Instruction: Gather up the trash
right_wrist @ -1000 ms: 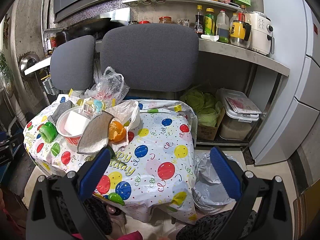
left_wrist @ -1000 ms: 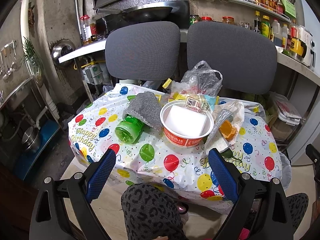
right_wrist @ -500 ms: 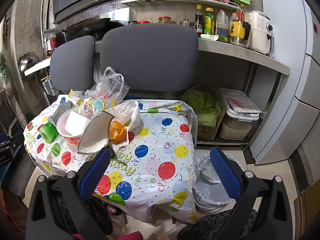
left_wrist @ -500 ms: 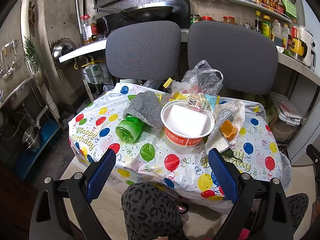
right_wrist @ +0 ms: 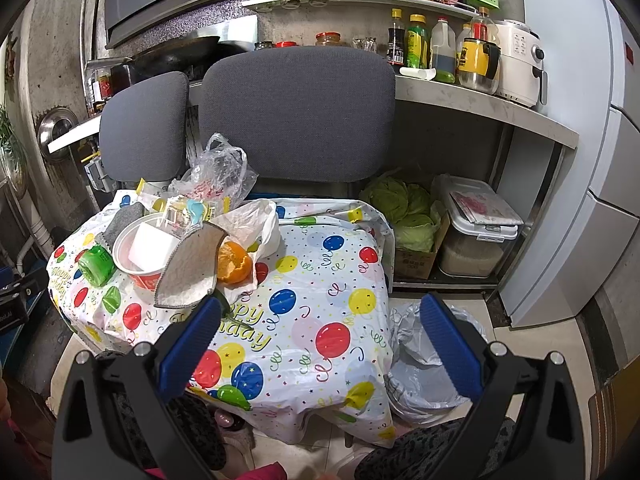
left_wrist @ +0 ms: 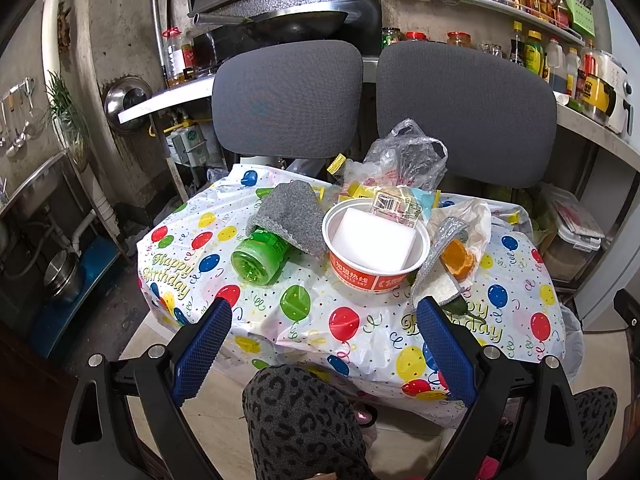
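Both grippers spread wide, nothing held. Left gripper hangs short of the table edge; dead ahead, the green bottle lies tipped, mouth toward it, just left of the noodle bowl. Right gripper sits further off, rubbish up-left, bin bag low right. Left looks nearer.

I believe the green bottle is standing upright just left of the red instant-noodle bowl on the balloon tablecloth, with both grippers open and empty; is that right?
Not quite: the green bottle is lying on its side, not upright, as the left wrist view shows. The rest holds: it is left of the red instant-noodle bowl on the balloon tablecloth, and the left gripper and right gripper are open and empty.
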The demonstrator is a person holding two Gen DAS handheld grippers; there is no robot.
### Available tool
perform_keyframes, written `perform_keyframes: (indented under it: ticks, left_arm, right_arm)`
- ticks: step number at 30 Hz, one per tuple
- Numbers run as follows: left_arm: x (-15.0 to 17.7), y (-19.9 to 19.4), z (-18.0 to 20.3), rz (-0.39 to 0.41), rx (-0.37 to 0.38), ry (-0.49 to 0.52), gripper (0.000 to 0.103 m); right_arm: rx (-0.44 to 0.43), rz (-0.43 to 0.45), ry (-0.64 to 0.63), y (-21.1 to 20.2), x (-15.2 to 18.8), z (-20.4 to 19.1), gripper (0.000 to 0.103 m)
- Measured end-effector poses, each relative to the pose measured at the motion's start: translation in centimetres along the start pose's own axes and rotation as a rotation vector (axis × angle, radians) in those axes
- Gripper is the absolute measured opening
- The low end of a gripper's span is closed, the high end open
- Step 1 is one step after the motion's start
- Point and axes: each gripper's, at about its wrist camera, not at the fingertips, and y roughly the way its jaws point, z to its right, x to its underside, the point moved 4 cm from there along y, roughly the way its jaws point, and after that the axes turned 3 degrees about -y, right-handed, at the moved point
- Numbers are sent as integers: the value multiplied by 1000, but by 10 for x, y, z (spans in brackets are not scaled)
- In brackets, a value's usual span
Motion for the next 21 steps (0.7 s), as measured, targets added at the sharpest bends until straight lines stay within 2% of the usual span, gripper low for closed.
perform_keyframes:
  ticks: [21]
  left_arm:
    - [1,0,-1,-3,0,-2,93]
  right_arm:
    - [2,1,2,0,1,2,97]
